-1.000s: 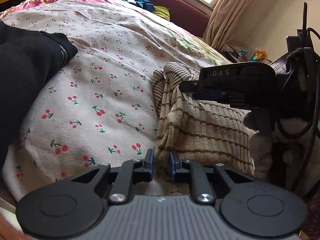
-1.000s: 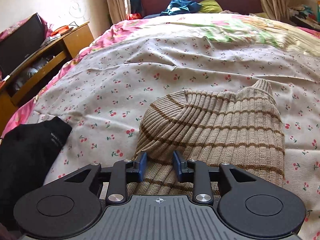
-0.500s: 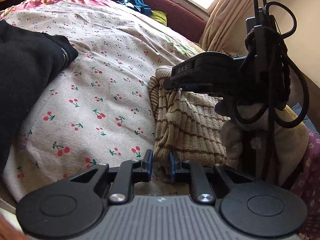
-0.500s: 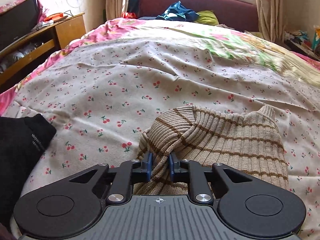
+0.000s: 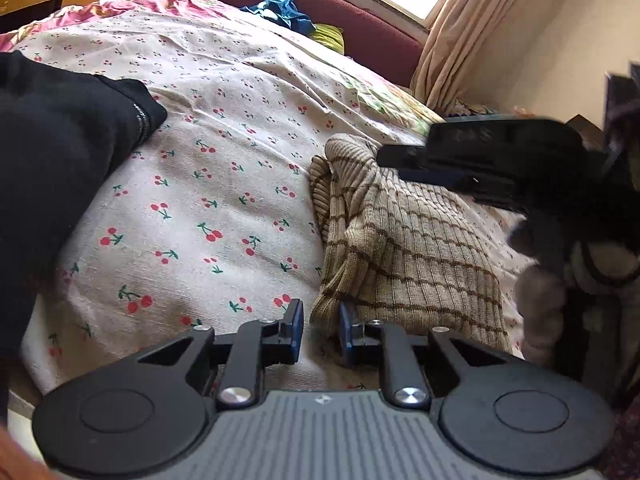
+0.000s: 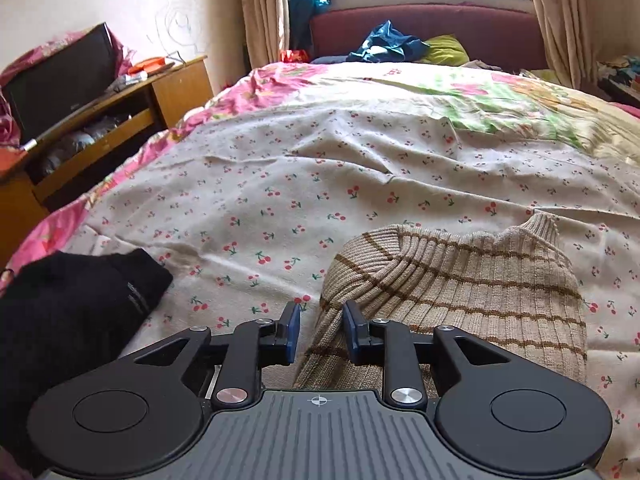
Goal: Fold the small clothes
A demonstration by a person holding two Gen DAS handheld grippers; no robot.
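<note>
The right gripper [image 5: 404,162] is motion-blurred at right; the black garment [image 5: 52,152] runs off the left edge.

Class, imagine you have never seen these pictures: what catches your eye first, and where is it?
The striped beige sweater lies bunched on the cherry-print sheet, just ahead of the open right gripper. A black garment sits to its left near the bed's edge. The open left gripper waits at the sweater's near corner.

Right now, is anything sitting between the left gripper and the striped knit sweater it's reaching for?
Nothing visible. The left gripper is open with the striped knit sweater's near corner right at its fingertips. The black garment lies off to the left, and the right gripper hovers over the sweater's far end.
</note>
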